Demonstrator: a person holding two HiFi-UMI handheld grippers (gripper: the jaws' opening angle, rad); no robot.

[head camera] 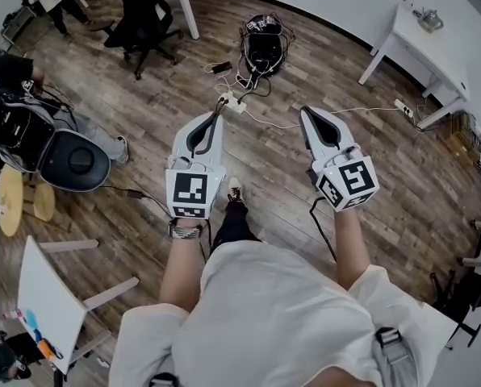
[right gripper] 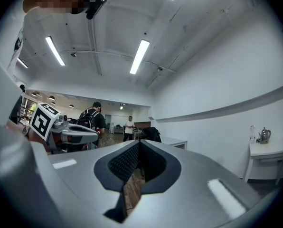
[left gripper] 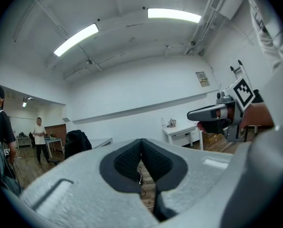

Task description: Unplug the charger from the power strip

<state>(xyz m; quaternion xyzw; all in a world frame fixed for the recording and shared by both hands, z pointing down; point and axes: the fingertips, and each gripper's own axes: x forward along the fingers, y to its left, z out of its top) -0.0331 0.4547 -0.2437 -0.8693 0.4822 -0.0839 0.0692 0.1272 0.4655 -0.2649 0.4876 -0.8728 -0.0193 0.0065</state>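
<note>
A white power strip (head camera: 235, 103) lies on the wooden floor ahead of me, with white and dark cables running from it. A dark plug (head camera: 223, 99) sits at its left end; I cannot make out the charger's shape. My left gripper (head camera: 219, 118) is held level high above the floor, its tip in line with the strip in the head view, jaws shut and empty. My right gripper (head camera: 305, 112) hangs to the strip's right, also shut and empty. Each gripper view shows its own closed pads (left gripper: 141, 148) (right gripper: 137, 151) and the other gripper (left gripper: 217, 113) (right gripper: 72, 133) beside it.
A black bag (head camera: 263, 48) and a small dark adapter (head camera: 221, 68) lie beyond the strip. An office chair (head camera: 148, 18) stands at the back left, white tables (head camera: 422, 43) at the right with a second strip (head camera: 403, 107). A person with a backpack (head camera: 39, 139) is at my left.
</note>
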